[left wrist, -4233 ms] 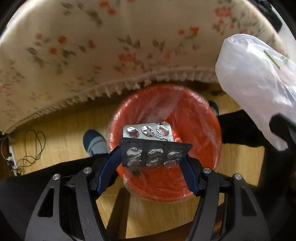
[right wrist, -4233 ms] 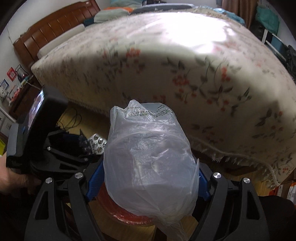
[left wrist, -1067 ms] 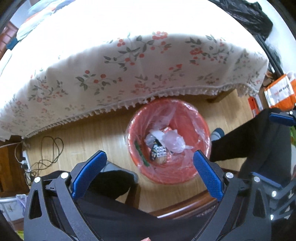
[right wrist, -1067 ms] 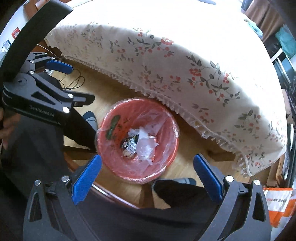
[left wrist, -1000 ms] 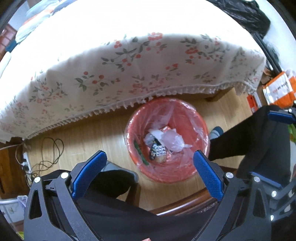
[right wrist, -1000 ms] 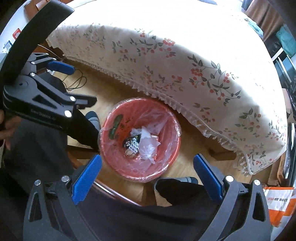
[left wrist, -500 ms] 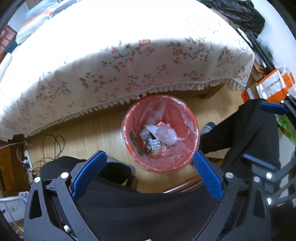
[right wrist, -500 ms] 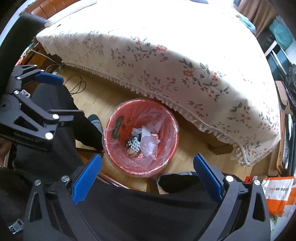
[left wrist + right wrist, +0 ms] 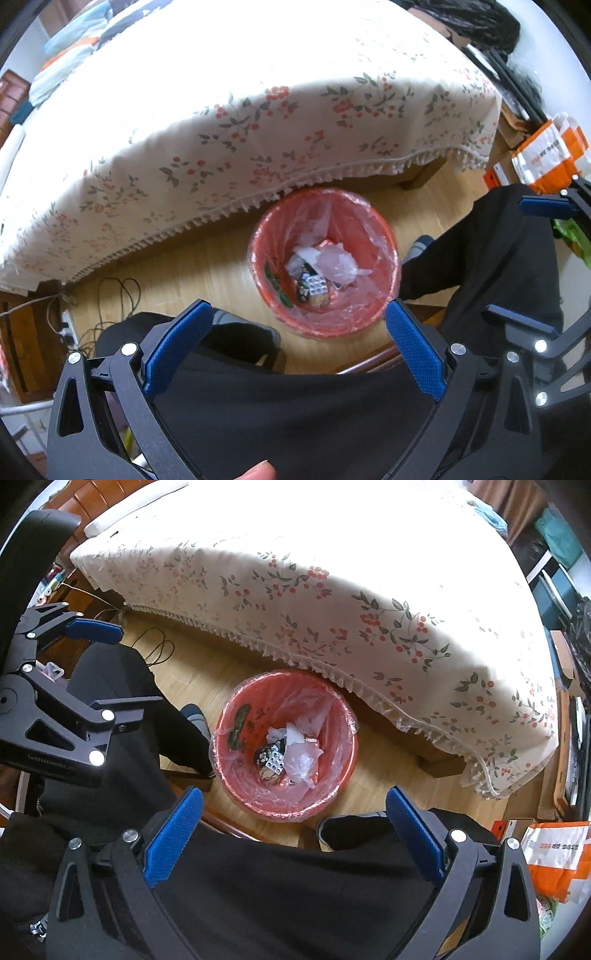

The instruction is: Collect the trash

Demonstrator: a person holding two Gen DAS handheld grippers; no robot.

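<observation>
A red trash bin [image 9: 384, 236] with a clear liner stands on the wooden floor by the table; it also shows in the right wrist view [image 9: 343, 764]. Inside lie a silver blister pack [image 9: 317, 285], also seen from the right [image 9: 275, 763], and a crumpled clear plastic bag [image 9: 338, 264], also in the right wrist view [image 9: 301, 757]. My left gripper [image 9: 297, 325] is open and empty, high above the bin. My right gripper [image 9: 293, 808] is open and empty, also well above it. Each gripper shows in the other's view, the right one [image 9: 550, 206] and the left one [image 9: 92, 627].
A table under a floral cloth [image 9: 229, 122] with a fringed edge overhangs the bin's far side. The person's black-clad legs [image 9: 155, 738] stand on both sides of the bin. Cables [image 9: 118, 295] lie on the floor at left. Orange-and-white packaging [image 9: 554, 853] lies at right.
Earlier my left gripper held the blister pack and my right held the plastic bag over the bin. Both now lie in the bin. Both grippers have opened and risen farther from it.
</observation>
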